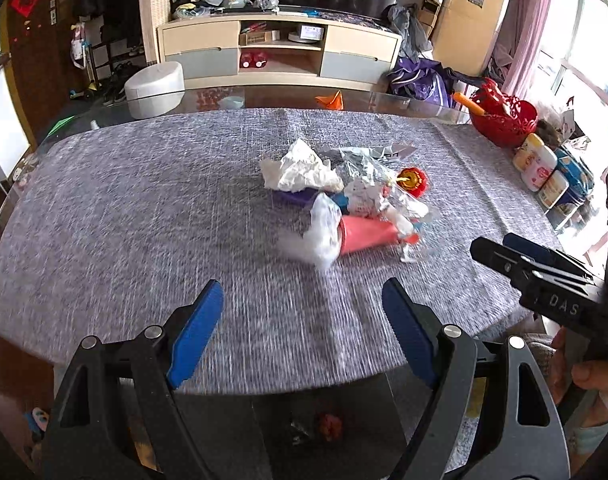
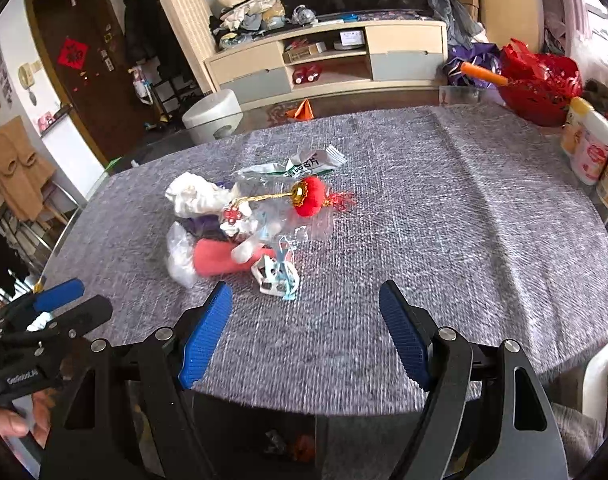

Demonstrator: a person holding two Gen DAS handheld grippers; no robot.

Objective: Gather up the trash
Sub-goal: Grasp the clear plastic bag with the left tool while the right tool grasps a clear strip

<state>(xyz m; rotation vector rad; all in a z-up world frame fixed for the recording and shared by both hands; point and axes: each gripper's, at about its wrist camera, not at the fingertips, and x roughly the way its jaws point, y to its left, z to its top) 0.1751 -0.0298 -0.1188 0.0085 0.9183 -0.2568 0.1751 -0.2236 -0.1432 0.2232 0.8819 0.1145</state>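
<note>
On the woven grey tablecloth (image 1: 143, 208) I count one trash heap (image 1: 344, 204): crumpled tissue, crinkly plastic, one round red ornament (image 2: 310, 196). My left gripper (image 1: 301, 336) and right gripper (image 2: 304, 332) gape wide, empty.

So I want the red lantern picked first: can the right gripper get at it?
Probably yes: the right gripper is open and the lantern lies uncovered at the pile's far edge.
</note>
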